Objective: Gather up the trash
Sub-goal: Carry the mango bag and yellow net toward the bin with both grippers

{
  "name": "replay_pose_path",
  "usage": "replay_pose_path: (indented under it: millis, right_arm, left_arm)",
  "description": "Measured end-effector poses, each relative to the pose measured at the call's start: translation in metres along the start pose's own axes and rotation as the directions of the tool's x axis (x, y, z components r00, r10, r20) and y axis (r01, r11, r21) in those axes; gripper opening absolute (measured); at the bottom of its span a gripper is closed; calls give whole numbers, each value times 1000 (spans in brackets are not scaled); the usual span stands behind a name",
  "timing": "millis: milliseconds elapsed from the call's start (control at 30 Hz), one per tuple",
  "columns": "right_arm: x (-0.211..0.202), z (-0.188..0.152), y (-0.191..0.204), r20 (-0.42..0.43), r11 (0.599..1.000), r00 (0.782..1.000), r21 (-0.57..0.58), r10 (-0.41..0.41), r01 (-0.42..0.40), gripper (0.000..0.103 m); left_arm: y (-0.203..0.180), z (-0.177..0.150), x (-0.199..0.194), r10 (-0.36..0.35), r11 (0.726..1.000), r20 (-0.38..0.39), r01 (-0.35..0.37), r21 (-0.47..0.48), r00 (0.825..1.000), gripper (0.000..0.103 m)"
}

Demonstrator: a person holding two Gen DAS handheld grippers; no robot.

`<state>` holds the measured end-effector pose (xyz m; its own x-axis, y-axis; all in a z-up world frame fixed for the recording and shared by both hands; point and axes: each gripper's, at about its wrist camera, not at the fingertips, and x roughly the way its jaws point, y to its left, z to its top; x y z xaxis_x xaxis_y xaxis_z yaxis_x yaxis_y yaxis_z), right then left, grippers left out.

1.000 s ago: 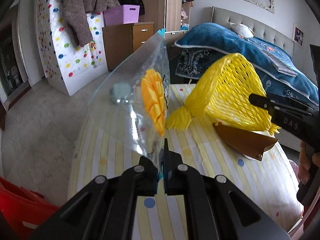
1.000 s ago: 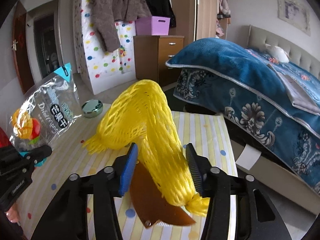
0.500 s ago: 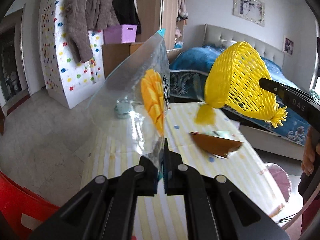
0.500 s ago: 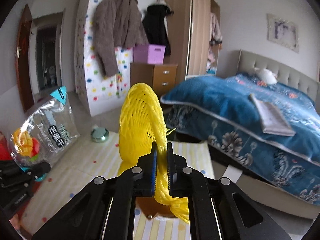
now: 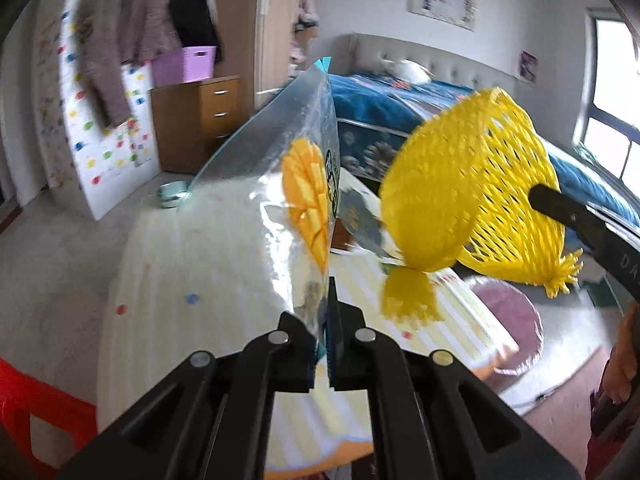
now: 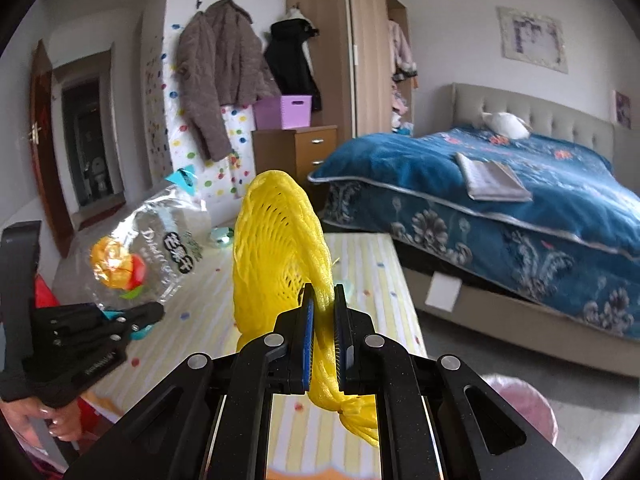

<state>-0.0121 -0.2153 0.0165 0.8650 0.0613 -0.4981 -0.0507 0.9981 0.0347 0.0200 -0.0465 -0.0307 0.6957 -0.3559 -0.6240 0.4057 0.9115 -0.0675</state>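
My left gripper [image 5: 325, 312] is shut on the bottom edge of a clear snack bag [image 5: 288, 176] printed with mango pieces and holds it upright above the striped table [image 5: 192, 280]. The same bag [image 6: 148, 248] and the left gripper [image 6: 154, 314] show at the left of the right wrist view. My right gripper [image 6: 321, 296] is shut on a yellow foam fruit net [image 6: 276, 256] and holds it in the air above the table [image 6: 372, 256]. In the left wrist view the net [image 5: 472, 192] hangs right of the bag.
A pink waste bin [image 6: 524, 408] stands on the floor by the table's right end, also in the left wrist view [image 5: 508, 316]. A small round tin [image 5: 172, 194] sits at the table's far end. A red stool [image 5: 28, 396] is at lower left. A bed [image 6: 500, 200] lies beyond.
The right gripper closed on the yellow net and lifted it off the table. Both grippers have risen and pulled back with their items. The pink bin has come into view.
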Motion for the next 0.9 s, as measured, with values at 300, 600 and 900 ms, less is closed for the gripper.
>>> replay_pose_path:
  millis: [300, 600, 900]
  right_arm:
    - [-34, -39, -43, -22, 985, 989, 91, -143, 145, 9]
    - [-60, -77, -116, -106, 915, 938, 207, -330, 346, 9]
    - [-66, -120, -183, -199, 855, 900, 287, -389, 432, 9]
  left_arm:
    - [-61, 1, 32, -114, 988, -45, 118, 101, 993, 2]
    - [-135, 2, 65, -218, 952, -106, 235, 195, 970, 2]
    - [-204, -3, 95, -271, 907, -177, 313, 283, 946, 2]
